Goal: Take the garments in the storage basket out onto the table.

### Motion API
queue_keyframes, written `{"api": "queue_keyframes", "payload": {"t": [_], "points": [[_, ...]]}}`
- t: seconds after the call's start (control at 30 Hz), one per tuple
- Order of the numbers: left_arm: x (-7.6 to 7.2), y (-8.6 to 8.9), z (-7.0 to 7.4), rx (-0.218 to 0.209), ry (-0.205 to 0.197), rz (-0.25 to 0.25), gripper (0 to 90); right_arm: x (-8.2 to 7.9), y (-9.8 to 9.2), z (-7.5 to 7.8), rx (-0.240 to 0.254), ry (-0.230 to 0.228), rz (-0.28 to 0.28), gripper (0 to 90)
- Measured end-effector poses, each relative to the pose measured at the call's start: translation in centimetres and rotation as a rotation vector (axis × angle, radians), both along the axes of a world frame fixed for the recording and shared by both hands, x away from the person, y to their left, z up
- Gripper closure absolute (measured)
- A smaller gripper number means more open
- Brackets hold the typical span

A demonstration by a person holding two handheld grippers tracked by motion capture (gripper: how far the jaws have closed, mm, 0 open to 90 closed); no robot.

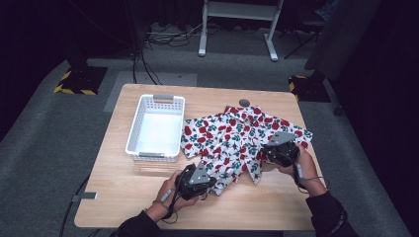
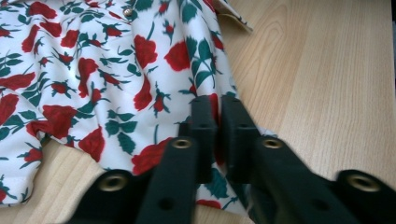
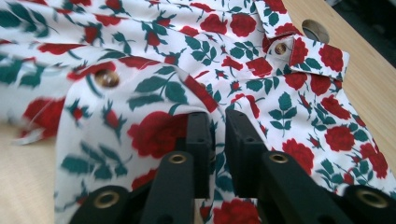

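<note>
One rose-printed shirt [image 1: 237,140] was seen spread on the wooden table [image 1: 276,207], just right of a single white basket [image 1: 156,127], in the high view. Two grippers were counted there, each held in a hand: the left gripper [image 1: 210,186] at the shirt's near left hem, the right gripper [image 1: 271,148] at its right side. A round hole [image 1: 244,102] in the tabletop was noted just beyond the collar.

What the high view left hidden was shown closer in. In the left gripper view, the left gripper [image 2: 218,109] was seen with its jaws nearly together, a fold of the hem pinched between them and raised slightly off the wood. In the right gripper view, the right gripper [image 3: 218,121] was likewise seen pinching a fold of cloth, with two brass snaps [image 3: 107,78] and the collar [image 3: 308,51] made out beyond.
</note>
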State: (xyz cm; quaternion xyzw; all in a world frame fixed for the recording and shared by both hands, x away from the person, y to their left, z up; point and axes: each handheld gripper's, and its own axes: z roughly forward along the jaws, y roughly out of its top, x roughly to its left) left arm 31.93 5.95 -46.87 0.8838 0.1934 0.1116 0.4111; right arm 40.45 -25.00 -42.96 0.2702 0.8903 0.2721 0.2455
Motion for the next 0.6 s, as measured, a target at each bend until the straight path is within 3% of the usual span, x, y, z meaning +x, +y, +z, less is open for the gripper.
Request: {"api": "queue_keyframes", "payload": {"t": [0.07,0.13,0.23,0.3,0.43,0.6], "points": [[0.1,0.0,-0.1,-0.002,0.002,0.004,68.5,0.2,0.5,-1.4,-0.003,0.014,-0.001,71.1],[0.1,-0.1,-0.1,-0.009,0.004,0.008,54.9,0.3,1.1,-2.7,-0.035,0.013,0.009,56.1],[0.2,-0.2,-0.3,-0.022,0.004,0.016,47.3,0.1,1.2,-3.4,-0.019,0.007,0.004,49.1],[0.3,-0.4,-0.6,-0.010,0.001,0.013,46.8,-0.3,0.4,-3.2,0.036,0.003,-0.015,46.3],[0.9,-0.7,-1.6,0.032,0.009,0.021,46.7,-1.5,-1.9,-2.6,0.063,0.001,-0.048,44.1],[1.7,-0.8,-2.6,0.066,0.022,0.043,47.1,-3.4,-3.8,-3.4,-0.019,0.033,-0.043,47.9]]}}
